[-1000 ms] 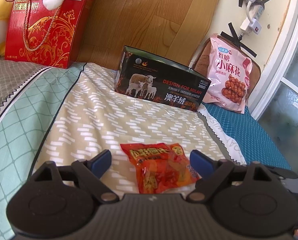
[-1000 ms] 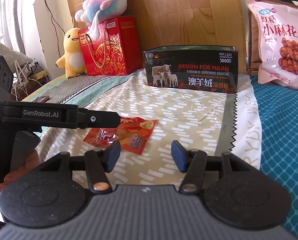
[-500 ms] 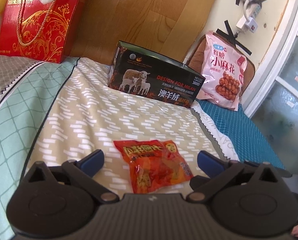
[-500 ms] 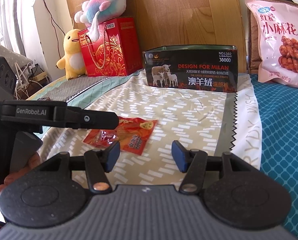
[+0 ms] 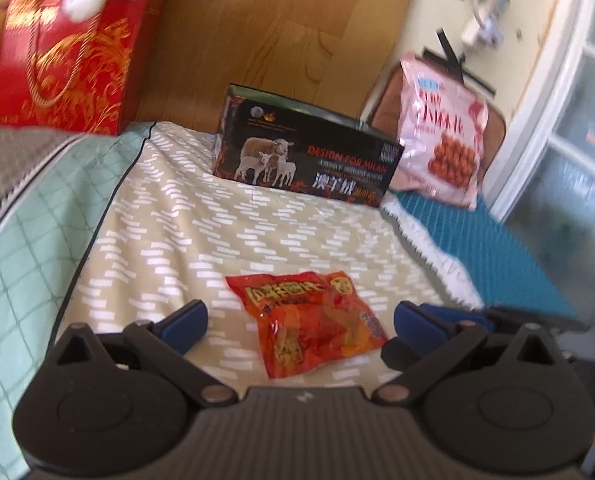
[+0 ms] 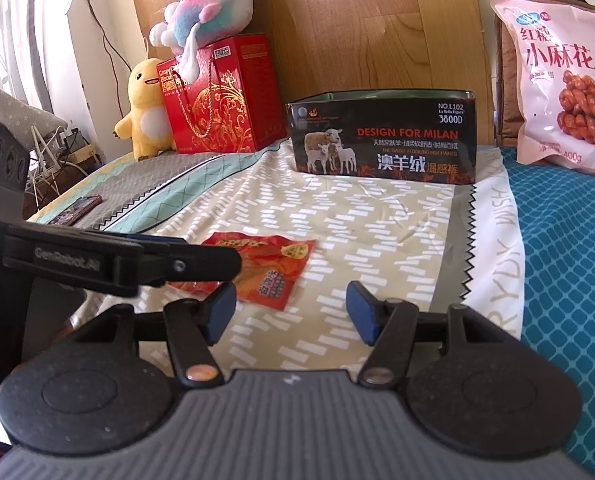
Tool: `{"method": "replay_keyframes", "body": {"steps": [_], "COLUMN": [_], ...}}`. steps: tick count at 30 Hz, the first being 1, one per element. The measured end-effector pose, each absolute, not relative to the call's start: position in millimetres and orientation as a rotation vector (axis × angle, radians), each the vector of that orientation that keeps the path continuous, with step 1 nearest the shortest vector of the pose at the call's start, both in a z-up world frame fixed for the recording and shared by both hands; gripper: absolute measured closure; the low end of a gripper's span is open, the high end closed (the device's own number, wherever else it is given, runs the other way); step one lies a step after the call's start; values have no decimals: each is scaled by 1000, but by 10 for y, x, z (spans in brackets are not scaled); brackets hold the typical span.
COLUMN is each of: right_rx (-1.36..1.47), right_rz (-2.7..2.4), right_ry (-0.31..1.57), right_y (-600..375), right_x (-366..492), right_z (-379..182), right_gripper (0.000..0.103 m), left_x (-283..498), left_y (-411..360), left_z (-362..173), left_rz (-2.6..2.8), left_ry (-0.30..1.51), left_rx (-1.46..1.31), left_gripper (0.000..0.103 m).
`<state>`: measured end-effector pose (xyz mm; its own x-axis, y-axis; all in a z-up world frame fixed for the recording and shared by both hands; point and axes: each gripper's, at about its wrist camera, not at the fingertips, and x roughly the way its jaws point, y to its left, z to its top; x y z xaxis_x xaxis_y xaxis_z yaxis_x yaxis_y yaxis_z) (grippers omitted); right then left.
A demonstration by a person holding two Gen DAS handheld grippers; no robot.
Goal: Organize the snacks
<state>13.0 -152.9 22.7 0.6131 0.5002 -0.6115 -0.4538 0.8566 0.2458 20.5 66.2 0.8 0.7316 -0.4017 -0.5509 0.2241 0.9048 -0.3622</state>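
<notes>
A small red-orange snack packet [image 5: 311, 320] lies flat on the patterned bedsheet. My left gripper [image 5: 301, 320] is open, its blue pads on either side of the packet, not touching it. The packet also shows in the right wrist view [image 6: 269, 268], partly hidden by the left gripper's arm [image 6: 117, 266]. My right gripper [image 6: 291, 310] is open and empty, just right of the packet. A black open-top box [image 5: 305, 160] with sheep printed on it stands at the head of the bed; it also shows in the right wrist view [image 6: 383, 138]. A big pink snack bag [image 5: 443, 140] leans beside it.
A red biscuit gift box [image 6: 223, 98] with a plush toy [image 6: 207, 10] on top stands at the back left, beside a yellow plush [image 6: 147, 108]. A phone [image 6: 77, 210] lies on the grey cover at left. A teal mat [image 6: 569, 280] covers the right side.
The left gripper has pulled back and tilted slightly, and its jaws have opened wider around the packet. The right gripper has hardly moved.
</notes>
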Motion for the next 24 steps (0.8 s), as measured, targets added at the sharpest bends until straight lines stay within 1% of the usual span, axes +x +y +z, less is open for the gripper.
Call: {"method": "replay_keyframes", "body": {"steps": [5, 10, 24], "right_rx": [69, 73, 78], "right_rz": [551, 549, 549], "right_ry": [726, 724, 723], "right_y": [-1529, -1529, -1542], "right_x": [129, 124, 125], "right_z": [228, 232, 240], "right_gripper": [39, 36, 35], "left_x": [154, 140, 197], "left_y": [873, 809, 855], "left_z": [44, 71, 22], "left_rz": [-259, -247, -239], "left_ry": [604, 583, 626], "left_rx": [-380, -332, -365], "left_gripper": [0, 0, 0]}}
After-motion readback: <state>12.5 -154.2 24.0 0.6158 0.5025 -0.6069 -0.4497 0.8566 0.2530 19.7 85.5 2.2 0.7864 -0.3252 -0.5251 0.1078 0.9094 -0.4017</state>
